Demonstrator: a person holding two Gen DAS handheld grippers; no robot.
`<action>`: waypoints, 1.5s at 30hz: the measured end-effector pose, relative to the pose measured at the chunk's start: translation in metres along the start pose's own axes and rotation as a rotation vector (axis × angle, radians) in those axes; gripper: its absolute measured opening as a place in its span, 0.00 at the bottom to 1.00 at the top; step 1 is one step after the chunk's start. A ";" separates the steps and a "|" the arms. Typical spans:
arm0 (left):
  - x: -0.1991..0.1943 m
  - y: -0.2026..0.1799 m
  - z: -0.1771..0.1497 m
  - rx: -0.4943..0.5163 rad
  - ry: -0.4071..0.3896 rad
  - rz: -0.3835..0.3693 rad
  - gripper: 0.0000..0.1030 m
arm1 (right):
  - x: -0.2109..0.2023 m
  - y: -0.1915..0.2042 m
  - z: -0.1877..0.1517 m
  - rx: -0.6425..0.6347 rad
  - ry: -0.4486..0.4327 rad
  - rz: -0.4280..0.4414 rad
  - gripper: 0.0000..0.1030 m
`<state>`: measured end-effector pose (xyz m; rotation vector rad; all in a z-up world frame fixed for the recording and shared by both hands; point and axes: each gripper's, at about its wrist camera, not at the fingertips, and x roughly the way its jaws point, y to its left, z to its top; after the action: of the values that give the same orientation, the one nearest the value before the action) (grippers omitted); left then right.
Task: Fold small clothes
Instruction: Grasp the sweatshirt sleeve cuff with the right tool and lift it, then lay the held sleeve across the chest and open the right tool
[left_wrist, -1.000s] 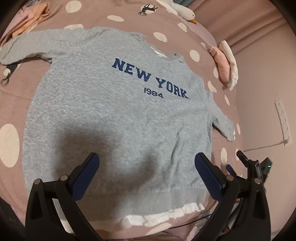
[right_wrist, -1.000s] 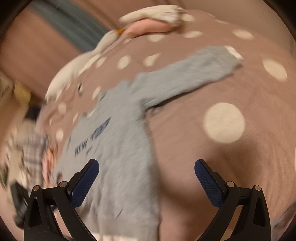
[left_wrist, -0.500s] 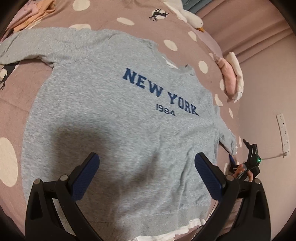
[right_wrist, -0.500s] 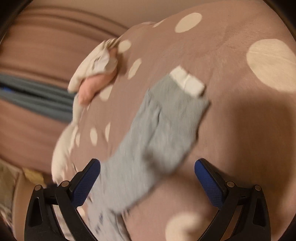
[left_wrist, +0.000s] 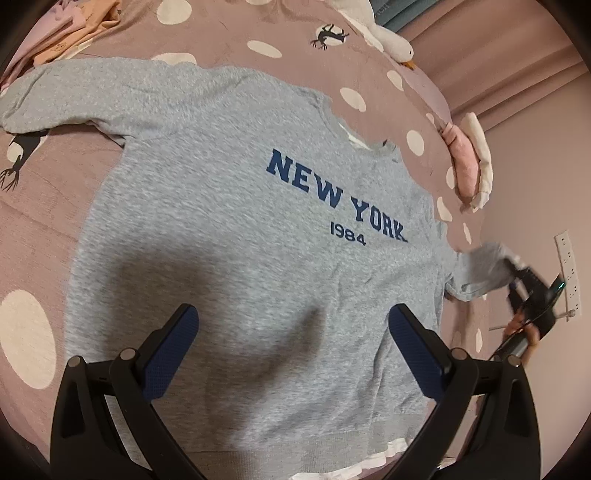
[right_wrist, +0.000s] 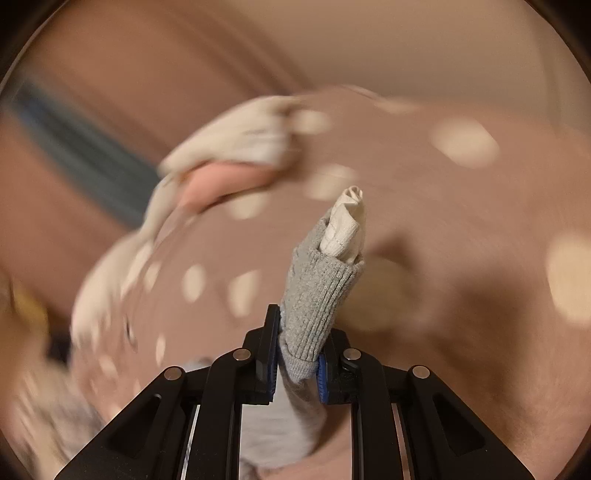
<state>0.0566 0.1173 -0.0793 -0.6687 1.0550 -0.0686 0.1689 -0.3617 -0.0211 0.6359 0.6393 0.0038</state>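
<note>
Now right claw (right_wrist: 295, 363) clamps sleeve cuff (right_wrist: 319, 291), pointing away

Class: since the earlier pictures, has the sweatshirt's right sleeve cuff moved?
Yes. The right gripper has shut on the cuff and lifted it off the spotted bedspread it lay on.

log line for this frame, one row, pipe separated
stage: sleeve fold start | right gripper: shut on ribbed grey sleeve cuff | left gripper: open over grey NEW YORK sweatshirt | sweatshirt flat on dotted bedspread
</note>
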 end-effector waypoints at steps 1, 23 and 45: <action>-0.003 0.002 0.000 -0.003 -0.006 -0.004 1.00 | -0.003 0.030 0.001 -0.092 0.003 0.013 0.18; -0.047 0.075 0.008 -0.150 -0.112 0.065 1.00 | 0.114 0.253 -0.244 -1.214 0.315 -0.061 0.54; -0.065 0.219 0.078 -0.712 -0.323 -0.189 0.99 | 0.115 0.206 -0.199 -0.641 0.490 0.236 0.43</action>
<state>0.0313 0.3534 -0.1224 -1.3728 0.6858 0.2578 0.1900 -0.0625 -0.0939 0.0748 0.9724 0.5782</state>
